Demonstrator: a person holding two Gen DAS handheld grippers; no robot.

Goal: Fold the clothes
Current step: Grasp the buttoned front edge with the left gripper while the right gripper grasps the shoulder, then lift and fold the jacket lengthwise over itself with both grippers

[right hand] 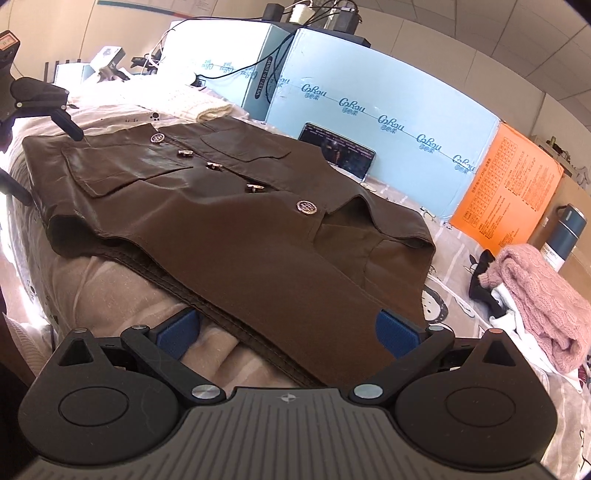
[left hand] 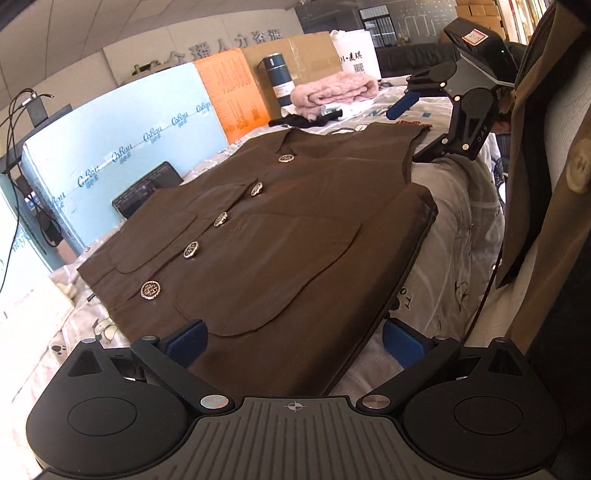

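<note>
Bedsheet (left hand: 443,221) w/ brown vest (left hand: 277,229)

The place looks like an office turned into a makeshift workroom. Raised lettering on the wall (left hand: 221,46) at upper centre and dark glass partitions (left hand: 402,22) at upper right suggest it. Blue foam boards (right hand: 369,110), cardboard boxes (left hand: 295,59) and cables (right hand: 258,55) ring a cloth-covered table (right hand: 443,295).

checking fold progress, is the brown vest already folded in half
No, the brown vest lies spread flat on the bed, with all five metal buttons and both pocket flaps showing.
</note>
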